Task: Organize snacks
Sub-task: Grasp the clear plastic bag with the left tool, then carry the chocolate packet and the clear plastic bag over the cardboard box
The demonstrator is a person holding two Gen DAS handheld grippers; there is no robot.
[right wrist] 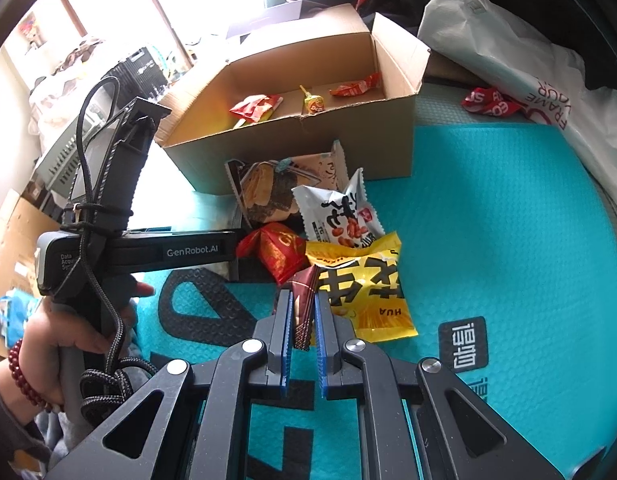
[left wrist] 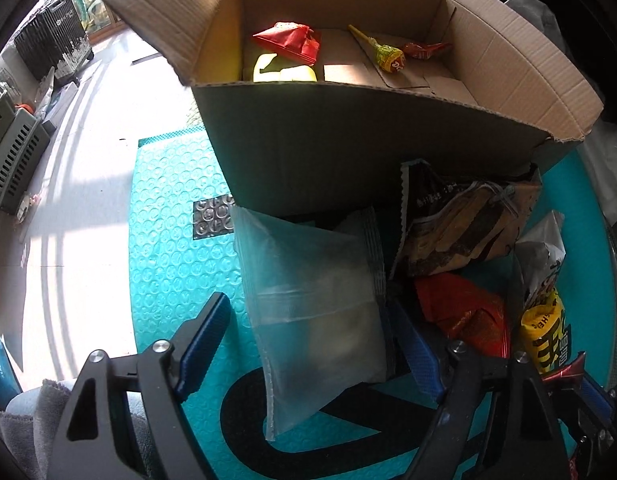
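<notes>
An open cardboard box (left wrist: 348,136) (right wrist: 308,148) stands on the teal mat and holds a red packet (left wrist: 292,42), a lollipop (left wrist: 388,56), a small orange candy (left wrist: 422,51) and something yellow (left wrist: 284,72). In front of it lies a pile: a brown biscuit bag (left wrist: 464,228) (right wrist: 268,192), a red packet (left wrist: 464,312) (right wrist: 278,256), a white peanut bag (right wrist: 340,216) and a yellow bag (right wrist: 368,292). My left gripper (left wrist: 308,344) is open around a clear frosted pouch (left wrist: 312,312). My right gripper (right wrist: 302,316) is shut on a thin dark red wrapper (right wrist: 304,304).
The teal bubble mat (right wrist: 508,240) covers the floor. A white plastic bag (right wrist: 528,80) and a red wrapper (right wrist: 492,102) lie to the right of the box. Grey crates (left wrist: 12,152) and a black crate (left wrist: 52,44) stand at the far left.
</notes>
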